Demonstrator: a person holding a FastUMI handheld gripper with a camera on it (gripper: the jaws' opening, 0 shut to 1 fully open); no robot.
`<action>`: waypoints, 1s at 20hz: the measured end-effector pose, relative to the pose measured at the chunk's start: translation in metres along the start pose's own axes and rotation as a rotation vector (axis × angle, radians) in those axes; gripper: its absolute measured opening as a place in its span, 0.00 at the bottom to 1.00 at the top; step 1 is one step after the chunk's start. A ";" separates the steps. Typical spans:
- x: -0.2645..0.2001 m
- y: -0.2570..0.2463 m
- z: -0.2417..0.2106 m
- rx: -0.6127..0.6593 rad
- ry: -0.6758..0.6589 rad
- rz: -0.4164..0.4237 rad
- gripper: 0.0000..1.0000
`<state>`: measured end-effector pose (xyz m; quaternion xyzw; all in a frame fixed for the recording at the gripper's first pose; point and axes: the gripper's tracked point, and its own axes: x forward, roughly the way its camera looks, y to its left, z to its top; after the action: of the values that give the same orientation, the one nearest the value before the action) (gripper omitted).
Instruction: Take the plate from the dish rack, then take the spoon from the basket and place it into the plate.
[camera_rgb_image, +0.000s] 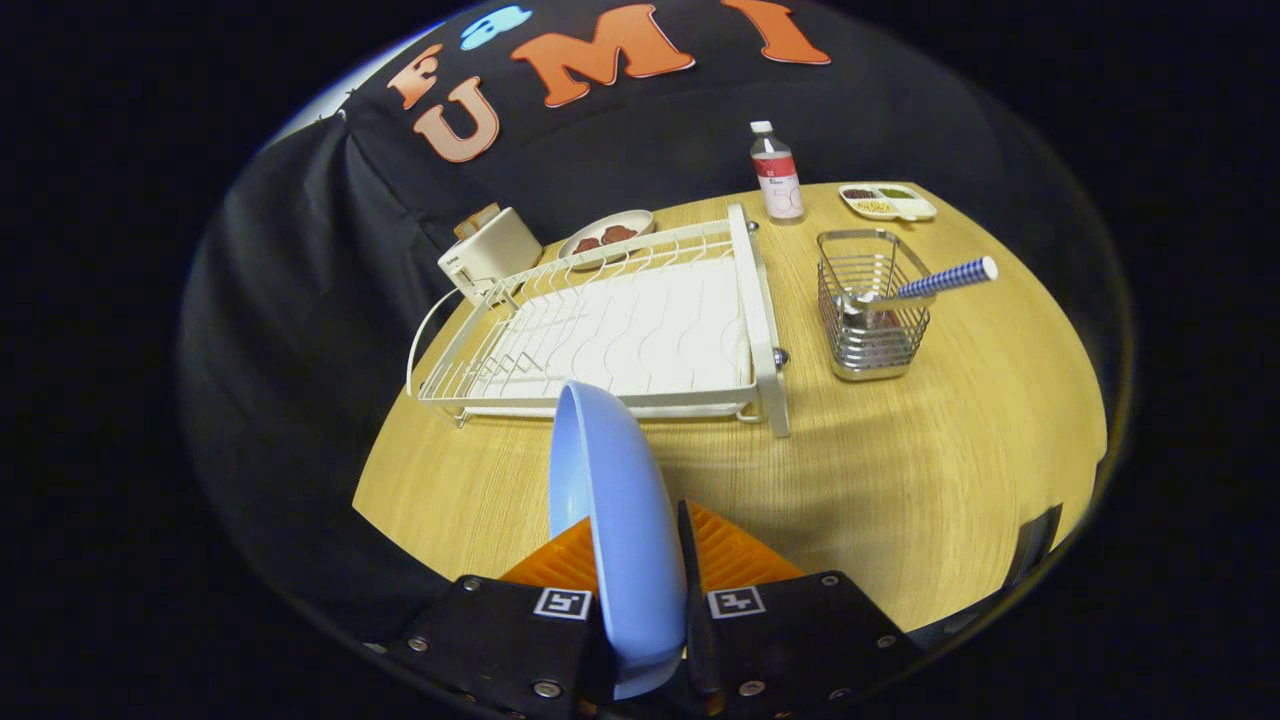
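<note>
the claw (640, 590) points forward, its 2 fingers (740, 570) pressed on a plate (615, 500) held edge-up between them

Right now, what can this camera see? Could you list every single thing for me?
plate: 1, light blue, held on edge between the jaws, above the table
dish rack: 1, white wire, beyond the plate
basket: 1, shiny metal wire, right of the rack
spoon: 1, blue-checked handle, leaning in the basket
bottle: 1, clear with red label, behind the basket
divided tray: 1, white, right of the bottle
dish: 1, white, holding brown pieces, behind the rack
toaster-like box: 1, cream, left of that dish
table: 1, light wood
gripper: 1, jaws closed on the plate
</note>
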<state>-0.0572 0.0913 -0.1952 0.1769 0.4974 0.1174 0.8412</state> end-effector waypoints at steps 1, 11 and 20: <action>0.002 -0.001 -0.003 0.039 0.004 0.022 0.28; 0.014 -0.024 -0.011 0.087 -0.044 0.006 0.32; 0.033 -0.028 -0.022 0.005 -0.124 -0.043 0.59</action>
<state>-0.0601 0.0821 -0.2430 0.1753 0.4481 0.0869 0.8723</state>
